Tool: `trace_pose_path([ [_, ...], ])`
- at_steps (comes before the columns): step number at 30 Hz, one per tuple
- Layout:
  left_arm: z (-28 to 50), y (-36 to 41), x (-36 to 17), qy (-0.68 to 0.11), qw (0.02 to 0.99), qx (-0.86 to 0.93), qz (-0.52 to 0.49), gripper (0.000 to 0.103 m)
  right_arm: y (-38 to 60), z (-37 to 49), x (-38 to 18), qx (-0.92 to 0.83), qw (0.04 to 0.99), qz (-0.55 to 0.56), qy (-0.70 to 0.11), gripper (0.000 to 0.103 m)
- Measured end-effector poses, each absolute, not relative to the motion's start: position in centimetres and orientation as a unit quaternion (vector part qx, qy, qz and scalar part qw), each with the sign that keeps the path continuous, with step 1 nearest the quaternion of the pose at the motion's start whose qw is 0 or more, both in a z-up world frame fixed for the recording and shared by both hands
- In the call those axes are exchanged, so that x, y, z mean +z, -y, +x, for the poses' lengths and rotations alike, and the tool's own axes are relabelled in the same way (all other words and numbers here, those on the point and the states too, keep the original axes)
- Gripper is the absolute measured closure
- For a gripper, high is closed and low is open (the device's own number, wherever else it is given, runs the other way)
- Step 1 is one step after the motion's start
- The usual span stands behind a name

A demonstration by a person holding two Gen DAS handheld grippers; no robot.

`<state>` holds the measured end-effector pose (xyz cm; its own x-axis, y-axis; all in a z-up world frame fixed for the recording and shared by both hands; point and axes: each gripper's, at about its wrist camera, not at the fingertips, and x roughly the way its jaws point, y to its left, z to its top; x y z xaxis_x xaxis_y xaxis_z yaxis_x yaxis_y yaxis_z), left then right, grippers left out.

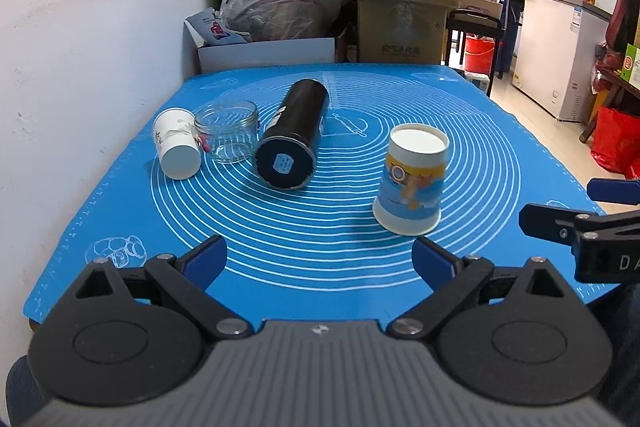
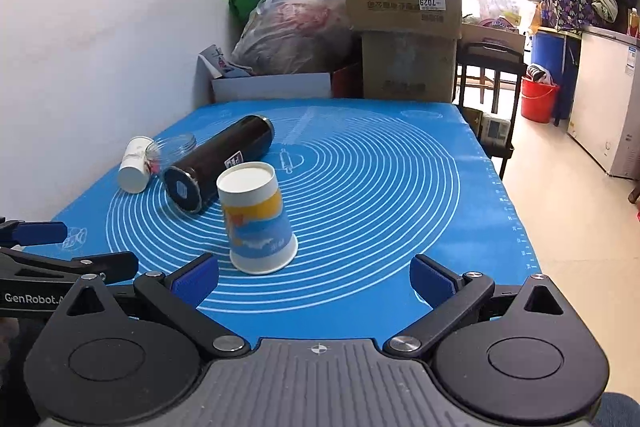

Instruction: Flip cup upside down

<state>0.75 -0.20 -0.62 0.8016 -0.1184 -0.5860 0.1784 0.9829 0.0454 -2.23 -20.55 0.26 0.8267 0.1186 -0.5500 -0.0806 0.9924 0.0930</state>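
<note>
paper cup point(image 2: 258, 223): mouth-down on tabletop point(image 2: 380, 187). my right gripper point(image 2: 314, 281) and left gripper point(image 1: 320, 263): spread, empty. risk: a stray nudge topples the cup.

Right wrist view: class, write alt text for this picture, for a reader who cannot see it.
A printed paper cup stands upside down, wide rim down, on a blue baking mat, just ahead of the open right gripper. Behind it to the left lie a black flask, a glass jar and a white bottle.
</note>
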Motion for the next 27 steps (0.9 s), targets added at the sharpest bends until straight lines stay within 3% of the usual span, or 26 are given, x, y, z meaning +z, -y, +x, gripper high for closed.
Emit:
trace_pose_path([
  [27,-0.6,0.4,-0.5,-0.309,0.946,-0.087,0.052,0.005,19.8,-4.0,0.7,0.053,0.955,0.017,-0.291,0.0],
])
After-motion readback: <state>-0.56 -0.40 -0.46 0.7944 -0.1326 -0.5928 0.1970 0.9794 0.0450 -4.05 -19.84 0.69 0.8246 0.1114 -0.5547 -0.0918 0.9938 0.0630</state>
